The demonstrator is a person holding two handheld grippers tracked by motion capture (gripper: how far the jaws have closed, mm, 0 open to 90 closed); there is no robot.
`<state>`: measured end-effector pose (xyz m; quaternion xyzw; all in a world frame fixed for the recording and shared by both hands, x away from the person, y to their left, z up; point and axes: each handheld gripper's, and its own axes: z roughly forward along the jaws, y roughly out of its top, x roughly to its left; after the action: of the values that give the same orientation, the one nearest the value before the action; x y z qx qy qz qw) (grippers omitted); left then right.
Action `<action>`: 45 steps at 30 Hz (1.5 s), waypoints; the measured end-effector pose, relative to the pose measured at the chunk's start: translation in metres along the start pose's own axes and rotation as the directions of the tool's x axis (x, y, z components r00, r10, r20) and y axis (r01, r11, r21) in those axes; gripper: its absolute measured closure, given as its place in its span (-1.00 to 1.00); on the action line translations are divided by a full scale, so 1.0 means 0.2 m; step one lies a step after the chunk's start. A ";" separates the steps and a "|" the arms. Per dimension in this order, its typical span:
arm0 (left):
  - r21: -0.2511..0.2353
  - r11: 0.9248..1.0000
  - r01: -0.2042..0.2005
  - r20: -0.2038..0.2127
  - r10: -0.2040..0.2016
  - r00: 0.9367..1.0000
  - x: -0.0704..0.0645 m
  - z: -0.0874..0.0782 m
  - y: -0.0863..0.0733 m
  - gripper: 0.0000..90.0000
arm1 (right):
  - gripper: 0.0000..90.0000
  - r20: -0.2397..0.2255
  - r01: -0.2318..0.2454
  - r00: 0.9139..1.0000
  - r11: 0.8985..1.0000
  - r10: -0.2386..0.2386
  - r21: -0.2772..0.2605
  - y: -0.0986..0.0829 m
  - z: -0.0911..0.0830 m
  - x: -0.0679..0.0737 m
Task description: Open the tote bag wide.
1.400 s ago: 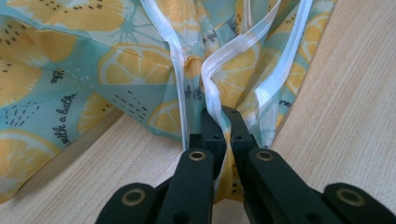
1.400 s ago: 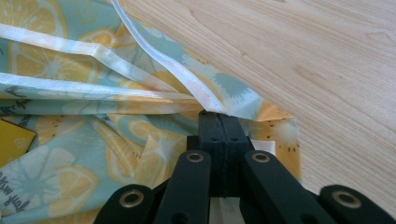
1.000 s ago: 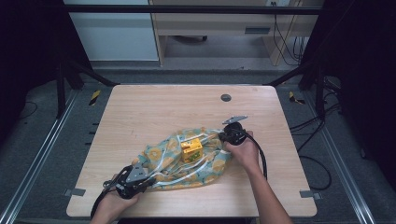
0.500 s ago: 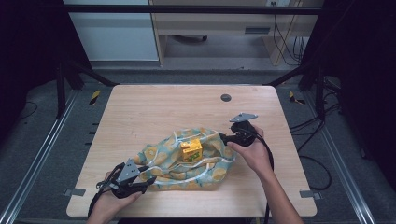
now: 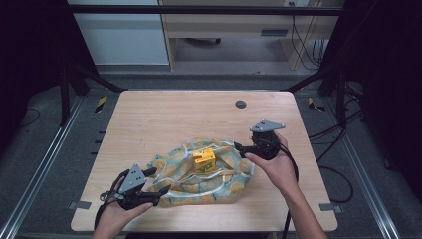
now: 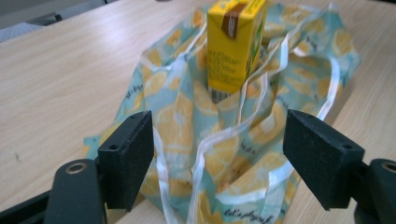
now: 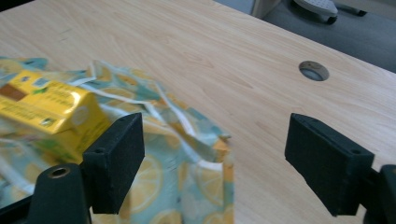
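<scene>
A teal cloth bag (image 5: 219, 186) printed with lemons and trimmed with white straps lies crumpled at the table's middle front. A yellow drink carton (image 5: 204, 160) stands in its folds. My left gripper (image 5: 158, 180) is open at the bag's left end. In the left gripper view, bag cloth (image 6: 187, 121) and straps lie between the spread jaws of the left gripper (image 6: 217, 140), with the carton (image 6: 236, 42) upright just beyond. My right gripper (image 5: 240, 149) is open at the bag's right edge. In the right gripper view, the right gripper (image 7: 215, 154) is over the bag's corner (image 7: 196, 163), with the carton (image 7: 51, 112) at left.
The wooden table (image 5: 164, 114) has a round cable hole (image 5: 241, 104) at the back right, which the right gripper view shows as a hole (image 7: 314, 71) too. Black frame rails run along both sides. Cables trail from both grippers toward the front edge.
My right gripper has drawn back a little to the right, off the bag's edge. The bag has slackened and spread around the carton. The left hand shifted only slightly.
</scene>
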<state>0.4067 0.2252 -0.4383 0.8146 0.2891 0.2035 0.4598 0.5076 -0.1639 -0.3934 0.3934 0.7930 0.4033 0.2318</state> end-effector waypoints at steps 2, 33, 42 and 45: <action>0.006 1.000 -0.011 -0.012 0.011 1.000 0.02 -0.01 0.04 -0.43 | -0.54 -0.015 0.003 1.000 1.000 -0.003 -0.002 -0.01 -0.02 0.02; 0.236 0.971 -0.034 0.007 0.033 0.999 0.22 0.45 0.12 0.91 | 0.34 -0.167 0.120 0.982 0.972 -0.087 0.203 -0.44 0.10 0.35; 0.186 0.981 0.062 -0.103 -0.044 0.994 0.30 0.46 0.11 1.00 | 0.98 -0.209 0.168 0.971 0.958 -0.120 0.232 -0.46 0.09 0.34; 0.181 0.979 0.095 -0.128 -0.072 0.989 0.33 0.47 0.10 1.00 | 0.99 -0.200 0.171 0.972 0.954 -0.122 0.246 -0.47 0.09 0.33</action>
<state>0.5179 0.2004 -0.4632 0.8273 0.3682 0.2052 0.3714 0.4393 -0.1360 -0.4839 0.3218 0.8843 0.3109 0.1334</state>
